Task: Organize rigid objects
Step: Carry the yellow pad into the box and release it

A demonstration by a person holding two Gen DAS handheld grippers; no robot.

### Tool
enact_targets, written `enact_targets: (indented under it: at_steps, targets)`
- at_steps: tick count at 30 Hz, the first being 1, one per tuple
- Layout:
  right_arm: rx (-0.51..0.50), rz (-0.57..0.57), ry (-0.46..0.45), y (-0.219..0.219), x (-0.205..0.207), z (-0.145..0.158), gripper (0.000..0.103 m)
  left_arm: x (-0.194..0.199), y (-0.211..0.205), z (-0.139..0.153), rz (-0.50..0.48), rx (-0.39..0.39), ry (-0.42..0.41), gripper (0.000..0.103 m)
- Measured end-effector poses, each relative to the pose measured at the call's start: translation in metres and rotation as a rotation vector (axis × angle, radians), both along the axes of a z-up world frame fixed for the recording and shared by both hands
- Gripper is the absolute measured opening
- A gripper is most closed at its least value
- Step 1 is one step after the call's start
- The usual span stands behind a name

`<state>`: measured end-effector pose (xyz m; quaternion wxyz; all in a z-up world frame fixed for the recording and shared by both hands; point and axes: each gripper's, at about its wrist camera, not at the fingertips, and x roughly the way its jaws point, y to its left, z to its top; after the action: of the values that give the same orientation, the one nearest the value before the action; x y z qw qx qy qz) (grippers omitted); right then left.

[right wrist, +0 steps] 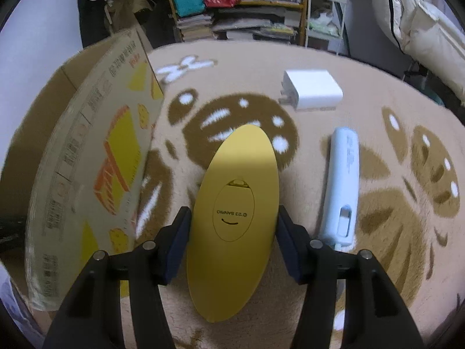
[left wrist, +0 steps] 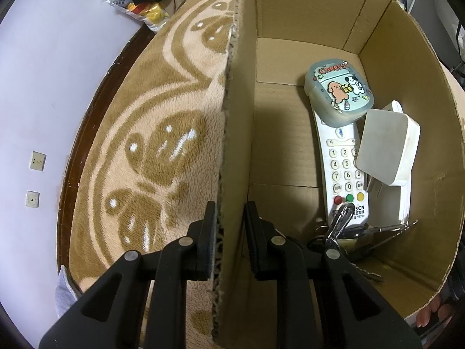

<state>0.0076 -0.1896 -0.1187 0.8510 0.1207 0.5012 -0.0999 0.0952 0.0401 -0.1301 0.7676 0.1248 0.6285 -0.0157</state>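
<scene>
Pinching the cardboard box (left wrist: 232,145) wall with left tongs (left wrist: 229,232) to steady it, we grip the yellow oval case (right wrist: 232,203) in right tongs (right wrist: 232,244), probably lifted off the rug (right wrist: 377,261), box-bound.

Indoor light, moderate and warm, coming from overhead. Left wrist view is sharp: the cardboard box (left wrist: 290,23) wall drops a dark shadow across its own floor, and the left gripper (left wrist: 229,218) fingers read as flat black with little detail. Small glints show on the keys (left wrist: 340,226). Right wrist view is softer, with motion smear on the printed box side and the rug (right wrist: 377,203) pattern toward the right edge. A shadow edge cuts across the upper part of the yellow oval case (right wrist: 232,209). The white charger (right wrist: 312,88) is near blown out. Both views bow strongly outward, with black vignette in the corners.
</scene>
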Motion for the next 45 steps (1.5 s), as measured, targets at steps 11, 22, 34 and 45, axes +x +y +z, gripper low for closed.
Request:
enact_targets:
  at_steps: [11,22,34,45]
  targets:
    - [0.065,0.004,-0.147,0.004,0.004,0.056,0.061,-0.002,-0.002,0.0,-0.007,0.013,-0.004,0.019]
    - [0.04,0.135,-0.248,0.042,0.023,0.108,0.061,-0.004,-0.005,0.001,-0.002,0.008,0.0,0.019]
    - [0.061,0.23,-0.246,0.076,0.042,0.11,0.061,-0.001,-0.002,0.003,0.006,-0.013,0.013,0.019]
    - [0.106,0.249,-0.175,0.082,0.039,0.078,0.061,0.0,0.002,0.003,0.016,-0.031,0.021,0.019]
